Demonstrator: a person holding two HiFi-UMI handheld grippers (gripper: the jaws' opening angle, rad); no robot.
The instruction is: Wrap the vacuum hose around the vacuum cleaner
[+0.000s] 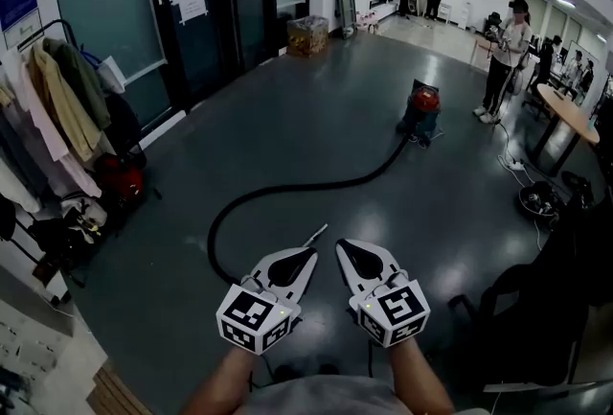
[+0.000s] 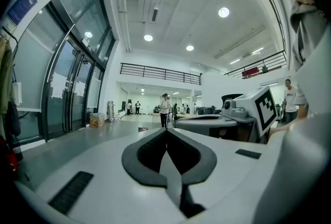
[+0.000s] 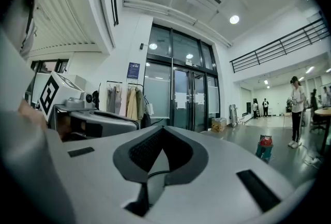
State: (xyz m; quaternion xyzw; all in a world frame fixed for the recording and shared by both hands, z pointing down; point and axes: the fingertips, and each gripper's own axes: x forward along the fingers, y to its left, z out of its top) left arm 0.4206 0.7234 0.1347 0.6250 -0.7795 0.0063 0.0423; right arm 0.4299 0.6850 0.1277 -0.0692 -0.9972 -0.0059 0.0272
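Long black vacuum hose (image 1: 287,188) ends hidden behind the white left gripper (image 1: 308,258) at six o'clock; red-topped vacuum cleaner (image 1: 421,108), one o'clock, too small for detail.

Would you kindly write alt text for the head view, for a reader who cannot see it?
Two hand-held grippers, the left gripper and the right gripper, both shut and empty, point side by side over a grey floor. Ahead, a black vacuum hose lies in a long curve leading to a red-topped vacuum cleaner, not wrapped around it.

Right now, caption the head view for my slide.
Shut and empty, the left gripper and right gripper face the black hose curving away to the vacuum cleaner.
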